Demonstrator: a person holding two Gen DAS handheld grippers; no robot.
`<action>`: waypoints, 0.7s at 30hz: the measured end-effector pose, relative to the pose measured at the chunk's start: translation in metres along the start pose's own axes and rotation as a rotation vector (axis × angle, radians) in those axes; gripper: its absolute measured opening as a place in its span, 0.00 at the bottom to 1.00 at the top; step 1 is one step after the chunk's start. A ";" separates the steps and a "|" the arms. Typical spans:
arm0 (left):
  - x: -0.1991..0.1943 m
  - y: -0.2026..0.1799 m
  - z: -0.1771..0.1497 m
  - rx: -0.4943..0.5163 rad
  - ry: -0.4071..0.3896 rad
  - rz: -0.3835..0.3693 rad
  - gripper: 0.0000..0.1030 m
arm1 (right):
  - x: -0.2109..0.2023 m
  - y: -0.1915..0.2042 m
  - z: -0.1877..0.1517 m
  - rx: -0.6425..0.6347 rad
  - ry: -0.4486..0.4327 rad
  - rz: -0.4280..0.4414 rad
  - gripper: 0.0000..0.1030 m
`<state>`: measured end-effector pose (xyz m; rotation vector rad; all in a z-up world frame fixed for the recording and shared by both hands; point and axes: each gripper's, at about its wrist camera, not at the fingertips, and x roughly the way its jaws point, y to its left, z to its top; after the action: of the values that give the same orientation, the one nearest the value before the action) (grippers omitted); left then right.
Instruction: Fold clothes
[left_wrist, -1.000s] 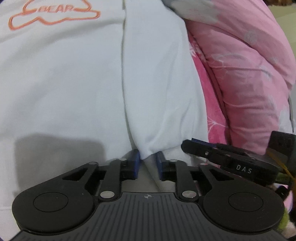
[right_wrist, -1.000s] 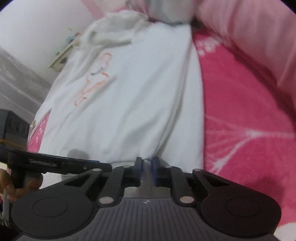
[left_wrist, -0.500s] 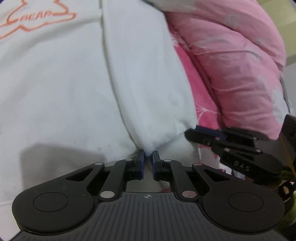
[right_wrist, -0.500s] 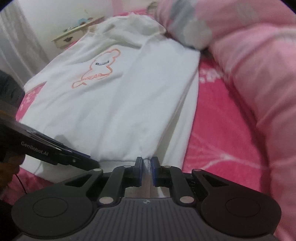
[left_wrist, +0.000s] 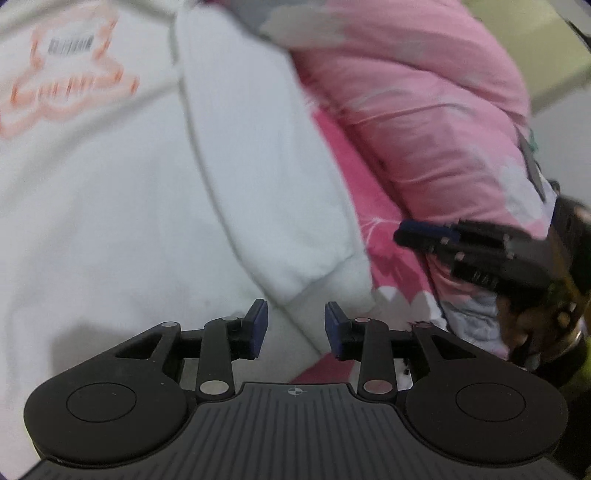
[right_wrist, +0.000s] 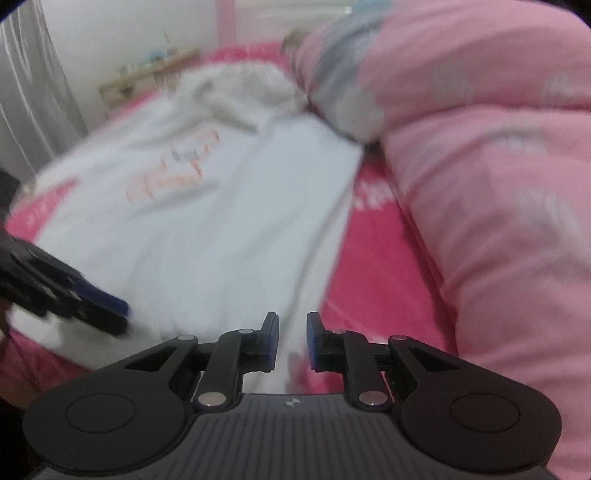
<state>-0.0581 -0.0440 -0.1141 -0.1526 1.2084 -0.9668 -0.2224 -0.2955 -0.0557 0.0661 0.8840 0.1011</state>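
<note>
A white sweatshirt with an orange bear print lies flat on the pink bed sheet. One sleeve is folded along its right side, its cuff near my left gripper, which stands open just short of the cuff with nothing between its fingers. In the right wrist view the same sweatshirt stretches away, and my right gripper is open over its near hem edge, holding nothing. The right gripper shows at the right of the left wrist view; the left gripper shows at the left of the right wrist view.
A bulky pink quilt is heaped along the right side of the bed, close to the folded sleeve. Bare sheet runs between it and the sweatshirt. A small shelf and white wall stand beyond the bed's far end.
Both grippers were shut on the sweatshirt's sleeve and hem; now both have opened and let the cloth drop onto the bed. Both views are blurred by motion as the grippers pull back.
</note>
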 end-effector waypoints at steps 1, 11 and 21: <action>0.004 -0.004 0.001 0.022 -0.003 -0.003 0.32 | 0.002 0.007 0.002 -0.019 -0.017 0.016 0.19; 0.029 0.001 -0.013 -0.012 0.051 0.026 0.32 | 0.081 0.021 -0.017 -0.056 0.087 0.129 0.16; -0.167 0.154 0.025 -0.469 -0.331 0.530 0.36 | 0.077 0.023 0.030 0.010 0.061 0.232 0.19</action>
<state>0.0429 0.1569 -0.0732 -0.3292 1.0694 -0.1764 -0.1518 -0.2643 -0.0934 0.1759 0.9358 0.3169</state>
